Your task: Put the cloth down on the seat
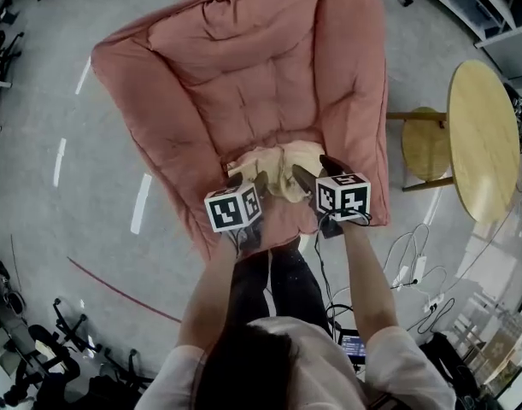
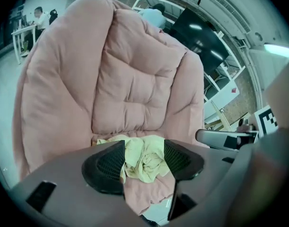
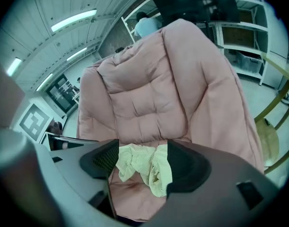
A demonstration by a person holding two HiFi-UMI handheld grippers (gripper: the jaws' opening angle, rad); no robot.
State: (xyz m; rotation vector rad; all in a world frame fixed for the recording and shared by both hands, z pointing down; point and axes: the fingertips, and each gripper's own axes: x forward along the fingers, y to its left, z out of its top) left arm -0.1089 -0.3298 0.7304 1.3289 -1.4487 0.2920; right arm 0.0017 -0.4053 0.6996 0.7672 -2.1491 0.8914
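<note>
Yellow cloth (image 1: 278, 166) lies bunched crosswise on the seat (image 1: 243, 84), left tool (image 1: 248, 183) and right tool (image 1: 319, 174) gaping wide.

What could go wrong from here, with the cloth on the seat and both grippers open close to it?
1. The cloth lies bunched right at the open fingers of the left gripper and right gripper; pulling back could snag a fold and drag it along.
2. It lies crumpled on the seat, not spread flat, which may not count if a flat lay is wanted.
3. Cables lie on the floor at the person's right: a trip hazard when stepping back.
</note>
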